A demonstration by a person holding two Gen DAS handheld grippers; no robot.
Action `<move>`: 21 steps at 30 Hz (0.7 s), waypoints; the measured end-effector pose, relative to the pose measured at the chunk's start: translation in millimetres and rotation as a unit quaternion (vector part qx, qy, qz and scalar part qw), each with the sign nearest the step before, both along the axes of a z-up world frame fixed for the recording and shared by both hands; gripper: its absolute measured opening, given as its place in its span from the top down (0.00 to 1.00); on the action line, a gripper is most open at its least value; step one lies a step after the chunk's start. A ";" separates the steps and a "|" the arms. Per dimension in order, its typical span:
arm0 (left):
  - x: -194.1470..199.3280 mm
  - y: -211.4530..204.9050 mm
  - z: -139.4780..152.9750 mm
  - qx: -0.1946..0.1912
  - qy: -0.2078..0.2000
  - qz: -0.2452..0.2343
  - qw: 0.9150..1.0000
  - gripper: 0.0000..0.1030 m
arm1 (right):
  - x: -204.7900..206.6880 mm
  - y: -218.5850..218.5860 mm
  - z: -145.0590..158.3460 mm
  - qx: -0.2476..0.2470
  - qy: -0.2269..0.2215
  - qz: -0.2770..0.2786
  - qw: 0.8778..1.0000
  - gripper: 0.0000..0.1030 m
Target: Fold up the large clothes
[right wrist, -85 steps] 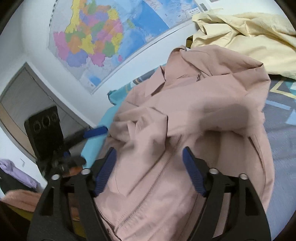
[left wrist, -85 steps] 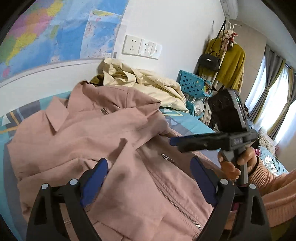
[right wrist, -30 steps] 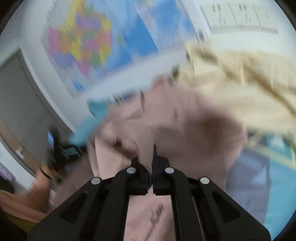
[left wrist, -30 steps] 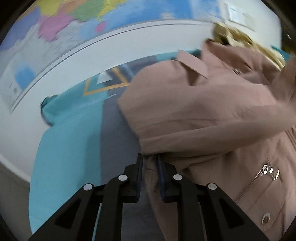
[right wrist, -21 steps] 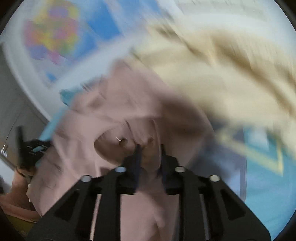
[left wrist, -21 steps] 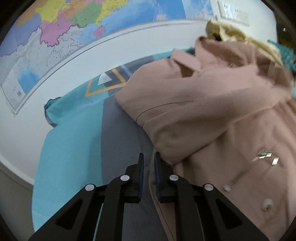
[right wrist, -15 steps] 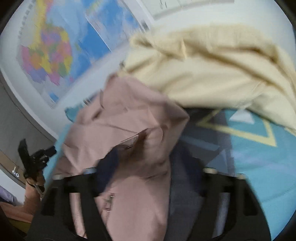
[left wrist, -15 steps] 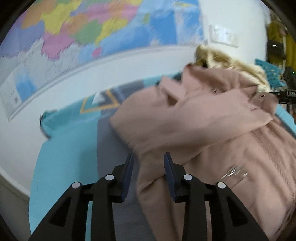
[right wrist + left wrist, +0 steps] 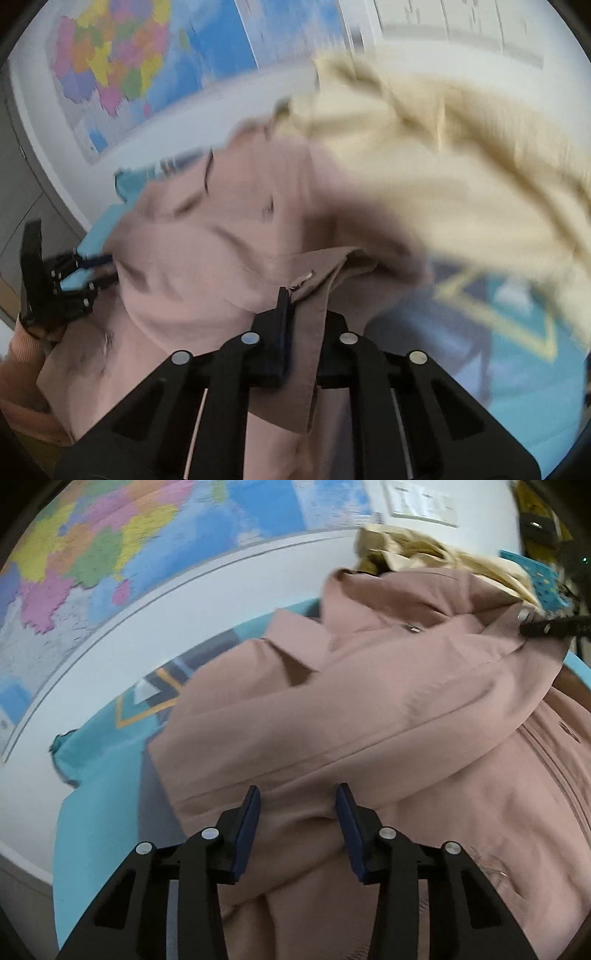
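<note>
A: Item: pink jacket (image 9: 369,709), on bed just beside cream garment (image 9: 443,155). Right gripper (image 9: 306,306) has just closed, clamped on its cuff.

B: Left gripper (image 9: 297,812) has been opening, half-wide over the jacket's side, nothing pinched. Risk: thin cuff hold slips, fold collapses.

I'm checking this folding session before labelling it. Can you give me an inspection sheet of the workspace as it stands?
Surface: teal and grey patterned bedspread.
Job's things: pink jacket spread out, one sleeve across its front.
Clutter: cream garment heaped behind the jacket.
Grippers: left gripper open over the jacket, jaws just opening; right gripper just closed on the jacket's cuff.
Cables: nothing seen.
Surroundings: wall map, wall sockets.
</note>
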State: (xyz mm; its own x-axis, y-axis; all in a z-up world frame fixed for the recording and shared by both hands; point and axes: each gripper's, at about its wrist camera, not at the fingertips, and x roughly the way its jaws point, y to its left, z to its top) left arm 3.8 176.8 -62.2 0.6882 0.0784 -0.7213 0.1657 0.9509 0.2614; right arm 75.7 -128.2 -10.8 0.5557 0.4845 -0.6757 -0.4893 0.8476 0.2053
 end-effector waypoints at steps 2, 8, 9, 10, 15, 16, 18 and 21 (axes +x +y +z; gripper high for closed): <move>3.9 8.4 0.8 0.014 -0.016 0.039 0.999 0.60 | -0.3 -3.5 20.0 0.021 -0.050 -0.005 0.999 0.93; 5.4 29.8 -0.8 -0.026 -0.013 0.061 0.998 0.61 | 20.1 0.8 -25.5 -0.035 0.029 -0.012 0.999 0.83; 4.1 30.4 0.3 -0.030 -0.012 0.056 0.998 0.60 | 21.7 -3.4 -38.6 -0.045 0.050 -0.023 0.997 0.76; 2.1 30.1 1.4 -0.032 -0.012 0.052 0.998 0.58 | 20.6 -8.2 -42.6 -0.035 0.057 -0.027 0.997 0.76; -5.5 26.3 14.3 -0.040 -0.017 0.029 0.999 0.48 | 2.7 -18.9 -17.7 -0.026 0.018 -0.040 0.999 0.59; -9.0 25.1 19.7 -0.046 -0.024 0.021 0.998 0.47 | -2.2 -18.4 -8.7 -0.026 0.006 -0.038 0.999 0.58; -13.8 22.5 33.1 -0.055 -0.042 0.008 0.998 0.41 | -9.5 -13.9 7.2 -0.021 -0.015 -0.029 0.999 0.58; -9.3 14.9 47.0 -0.057 -0.057 -0.009 0.997 0.40 | -8.0 6.5 32.0 0.009 -0.024 0.013 1.000 0.53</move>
